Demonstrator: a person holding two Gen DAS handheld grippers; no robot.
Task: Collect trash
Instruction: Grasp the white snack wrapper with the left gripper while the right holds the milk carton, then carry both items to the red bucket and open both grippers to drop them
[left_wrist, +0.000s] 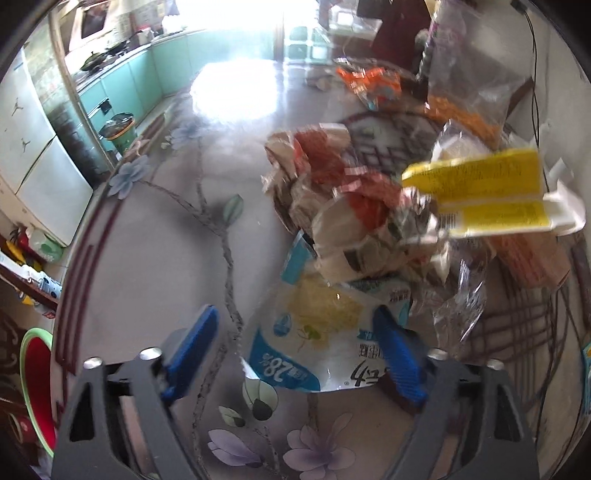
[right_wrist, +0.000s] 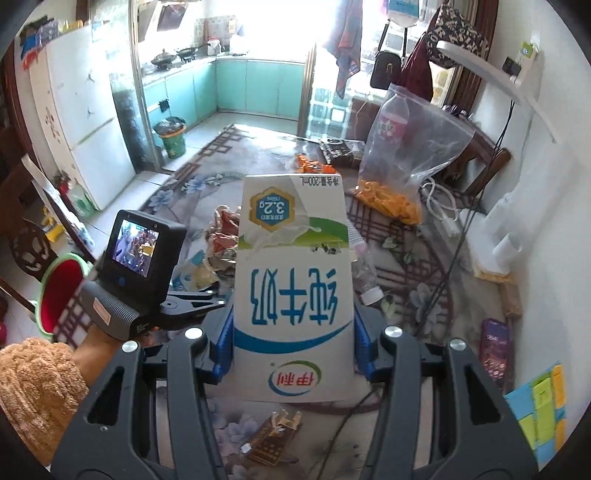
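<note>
Right gripper (right_wrist: 291, 350) clamps a stiff milk carton (right_wrist: 293, 280) mid-frame; left gripper (left_wrist: 295, 354) straddles, unclenched, a limp, crinkly wrapper (left_wrist: 314, 343), best pinched flat.

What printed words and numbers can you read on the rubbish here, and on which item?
"纯牛奶", "伊利", "3.2g", "200mL": milk carton, upside down.
"28%": blue-and-white plastic wrapper, upside down.
Yellow carton with barcode: print too blurred.
Pink-labelled bottle in the clear bag: too small.
</note>
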